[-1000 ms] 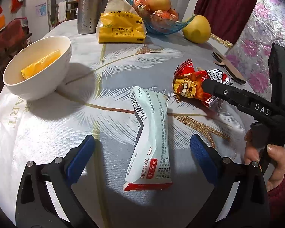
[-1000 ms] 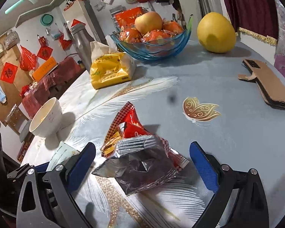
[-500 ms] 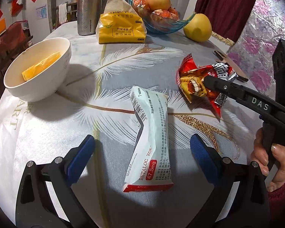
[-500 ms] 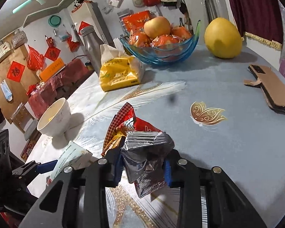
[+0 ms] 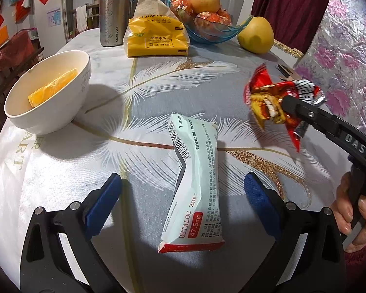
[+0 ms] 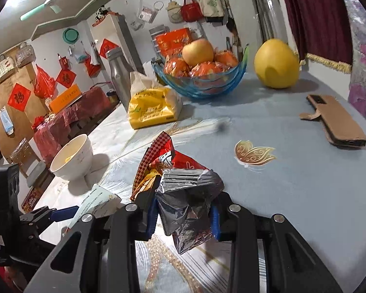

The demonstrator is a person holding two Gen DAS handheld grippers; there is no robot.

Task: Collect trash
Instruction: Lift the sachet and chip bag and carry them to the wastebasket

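In the right wrist view, a crumpled red snack wrapper (image 6: 183, 195) with a silver inner face is pinched between the nearly closed blue pads of the right gripper (image 6: 184, 216) at lower centre. In the left wrist view the same wrapper (image 5: 273, 100) is seen at right, lifted clear of the tablecloth (image 5: 61, 171). The left gripper (image 5: 183, 195) is held wide open with nothing gripped; a flattened Betaloc medicine box (image 5: 195, 190) lies on the cloth between its fingers. A white bowl (image 5: 48, 92) holding an orange slice is seen at left. A yellow tissue pack (image 5: 156, 36), a steel bottle (image 5: 114, 12) and a blue glass fruit bowl (image 5: 212, 29) are seen along the top.
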